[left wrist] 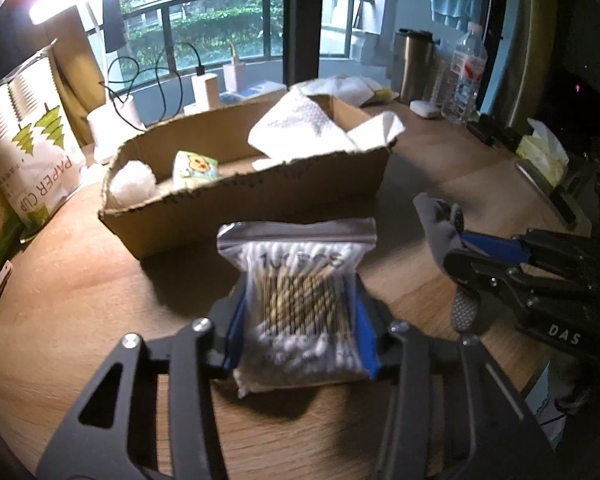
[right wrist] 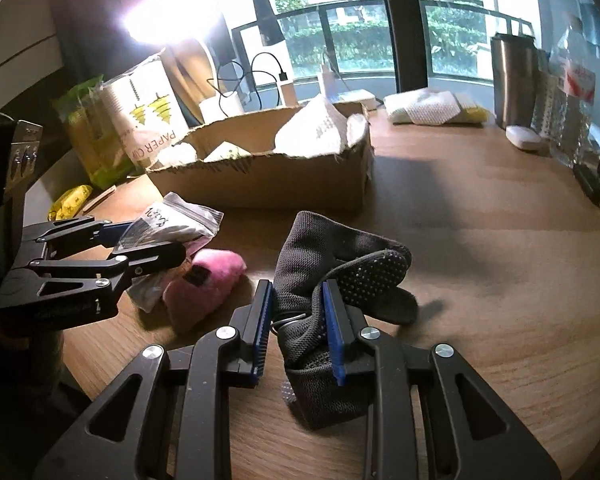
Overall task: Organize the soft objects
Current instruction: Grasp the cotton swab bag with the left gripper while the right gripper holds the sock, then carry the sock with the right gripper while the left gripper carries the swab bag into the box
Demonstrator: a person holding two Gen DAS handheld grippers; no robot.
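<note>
My left gripper [left wrist: 298, 320] is shut on a clear zip bag of cotton swabs [left wrist: 300, 280] and holds it above the wooden table, in front of the cardboard box [left wrist: 260, 204]. My right gripper [right wrist: 298, 320] is shut on a dark grey dotted glove [right wrist: 340, 264], which shows at the right of the left wrist view [left wrist: 440, 220]. The left gripper [right wrist: 148, 246] with the bag [right wrist: 172, 220] appears at the left of the right wrist view. A pink plush [right wrist: 208, 280] lies on the table under it. The box holds a white paper towel [left wrist: 312, 120], a small printed pack [left wrist: 194, 168] and a white fluffy ball [left wrist: 134, 184].
A paper cup sleeve [left wrist: 32, 140] stands left of the box. At the back are a power bank with cable [left wrist: 204, 88], folded cloths [right wrist: 432, 108], a steel tumbler [left wrist: 414, 64], a water bottle [left wrist: 466, 72] and a tissue pack [left wrist: 540, 152]. A yellow packet [right wrist: 70, 200] lies at left.
</note>
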